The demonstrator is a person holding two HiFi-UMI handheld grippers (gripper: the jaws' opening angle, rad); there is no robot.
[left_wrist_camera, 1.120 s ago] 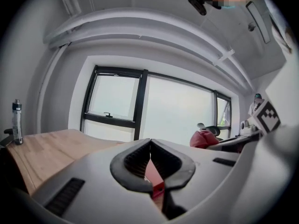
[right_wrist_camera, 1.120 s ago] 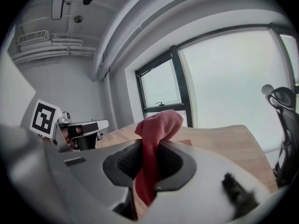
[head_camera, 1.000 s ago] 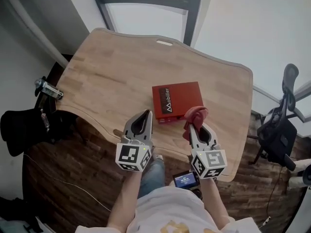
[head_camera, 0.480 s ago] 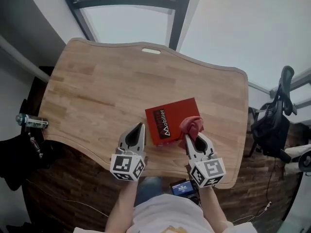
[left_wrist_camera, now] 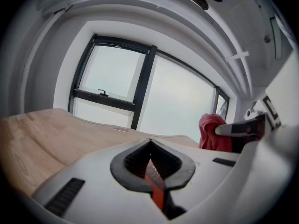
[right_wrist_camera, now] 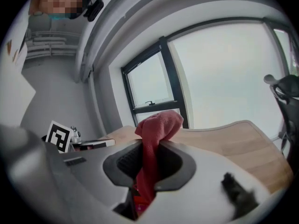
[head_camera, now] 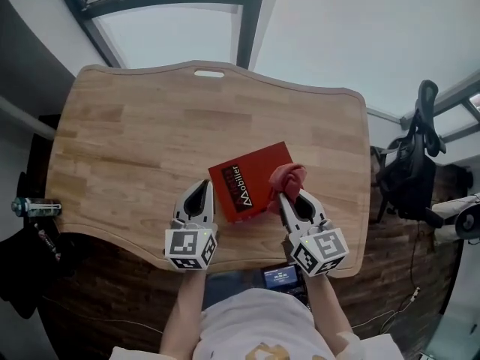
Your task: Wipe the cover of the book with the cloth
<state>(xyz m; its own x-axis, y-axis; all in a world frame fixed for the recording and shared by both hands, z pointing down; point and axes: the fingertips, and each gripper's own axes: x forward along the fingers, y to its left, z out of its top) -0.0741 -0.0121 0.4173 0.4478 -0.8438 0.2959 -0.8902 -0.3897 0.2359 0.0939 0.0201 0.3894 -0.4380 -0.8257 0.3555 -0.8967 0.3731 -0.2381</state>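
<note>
Book (head_camera: 251, 181) near table (head_camera: 150, 133) edge, right gripper (head_camera: 287, 196) grasping cloth (head_camera: 289, 177), left gripper (head_camera: 202, 184) clenched beside book

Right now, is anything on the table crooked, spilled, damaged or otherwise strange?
Only the red book is askew: it lies turned at an angle to the front edge of the table. The red cloth is bunched in the right tongs by the book's right edge, which suits wiping. Nothing looks spilled or damaged.
</note>
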